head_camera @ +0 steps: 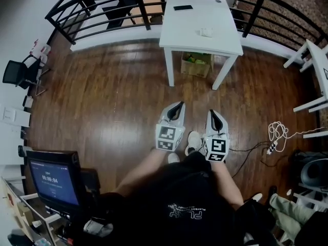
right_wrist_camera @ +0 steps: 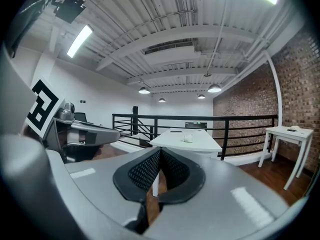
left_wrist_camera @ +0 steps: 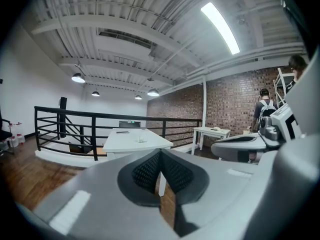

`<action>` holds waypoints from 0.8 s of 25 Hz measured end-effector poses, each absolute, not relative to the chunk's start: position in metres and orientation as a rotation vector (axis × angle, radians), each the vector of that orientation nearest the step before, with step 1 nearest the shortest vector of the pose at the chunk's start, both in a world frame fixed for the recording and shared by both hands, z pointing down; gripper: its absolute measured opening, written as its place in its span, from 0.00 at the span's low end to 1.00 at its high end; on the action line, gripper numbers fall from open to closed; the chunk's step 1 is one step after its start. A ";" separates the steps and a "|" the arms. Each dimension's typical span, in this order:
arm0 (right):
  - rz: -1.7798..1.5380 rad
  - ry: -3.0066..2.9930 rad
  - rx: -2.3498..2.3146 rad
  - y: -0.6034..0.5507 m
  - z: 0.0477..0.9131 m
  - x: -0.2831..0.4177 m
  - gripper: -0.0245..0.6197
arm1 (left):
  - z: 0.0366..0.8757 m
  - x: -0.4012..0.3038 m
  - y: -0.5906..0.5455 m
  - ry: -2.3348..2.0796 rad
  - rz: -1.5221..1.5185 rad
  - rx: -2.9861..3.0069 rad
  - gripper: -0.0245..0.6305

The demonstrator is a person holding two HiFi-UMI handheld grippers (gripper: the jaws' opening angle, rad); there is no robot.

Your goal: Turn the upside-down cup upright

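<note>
White table with cup, dark slab

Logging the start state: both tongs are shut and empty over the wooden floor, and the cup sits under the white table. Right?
No. The cup sits on top of the white table, not under it, as the head view shows. The left tongs and right tongs are indeed shut and empty over the wooden floor.
</note>
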State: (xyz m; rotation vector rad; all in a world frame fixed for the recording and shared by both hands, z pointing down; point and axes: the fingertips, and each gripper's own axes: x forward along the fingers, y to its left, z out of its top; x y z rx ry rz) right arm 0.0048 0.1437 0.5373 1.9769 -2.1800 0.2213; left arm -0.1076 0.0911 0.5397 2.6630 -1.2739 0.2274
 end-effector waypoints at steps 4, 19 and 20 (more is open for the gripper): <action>0.236 -2.187 1.956 0.103 0.542 0.027 0.06 | 0.545 -0.089 0.051 -1.289 0.248 2.647 0.03; 0.239 -2.218 1.926 0.040 0.539 0.063 0.06 | 0.539 -0.059 -0.005 -1.349 0.255 2.627 0.03; 0.241 -2.220 1.919 0.034 0.541 0.066 0.06 | 0.540 -0.057 -0.011 -1.353 0.257 2.623 0.03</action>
